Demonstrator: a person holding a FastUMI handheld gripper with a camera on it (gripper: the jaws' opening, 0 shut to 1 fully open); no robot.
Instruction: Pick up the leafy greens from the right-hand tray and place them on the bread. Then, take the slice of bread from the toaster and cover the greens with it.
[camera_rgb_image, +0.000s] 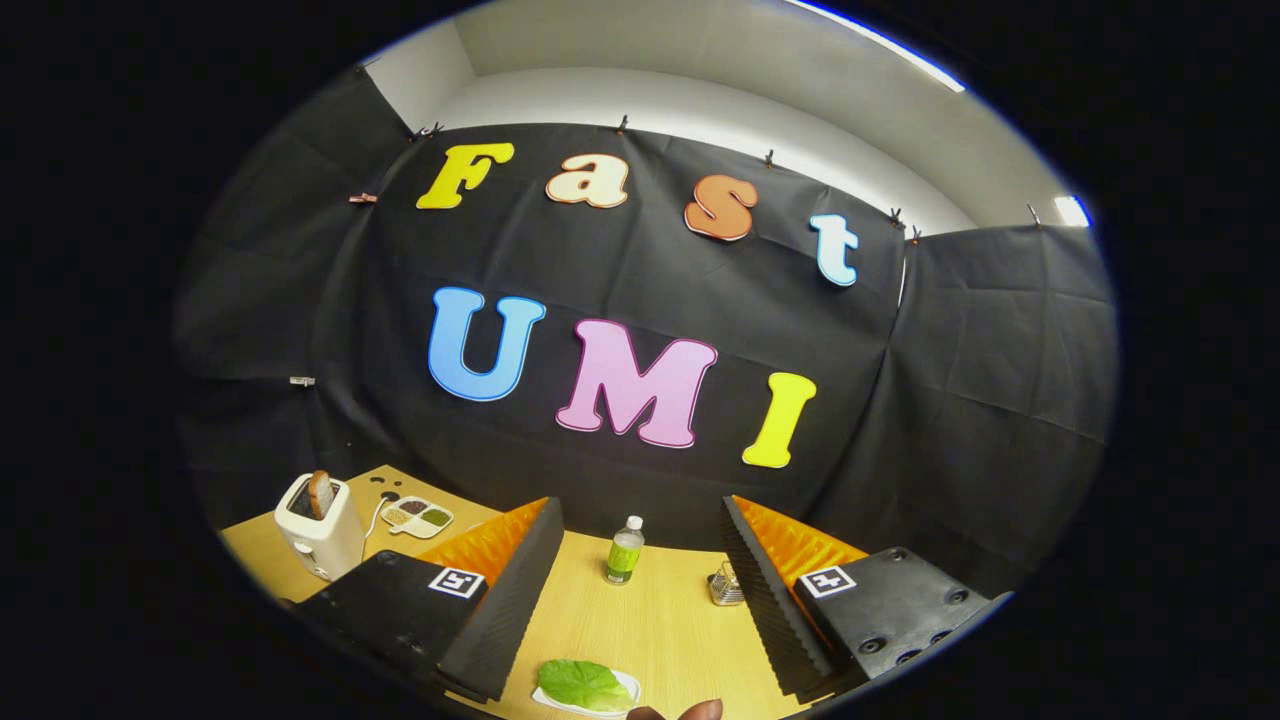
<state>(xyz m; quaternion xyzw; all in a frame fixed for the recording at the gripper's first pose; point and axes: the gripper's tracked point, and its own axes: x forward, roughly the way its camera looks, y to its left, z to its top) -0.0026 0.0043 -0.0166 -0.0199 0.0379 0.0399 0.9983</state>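
Note:
My gripper (640, 600) is held high over the wooden table, its two orange-and-black fingers (500, 590) spread wide apart with nothing between them. Below and between the fingers, near the table's front, a green leaf (583, 684) lies on a small white tray (628, 683). A white toaster (320, 527) stands far to the left beyond the left finger, with a brown slice of bread (320, 492) sticking up from its slot.
A green bottle (624, 551) stands on the table beyond the fingers. A small metal holder (726, 586) sits beside the right finger. A white divided dish (418, 517) lies next to the toaster. A fingertip (700, 710) of a person shows by the tray.

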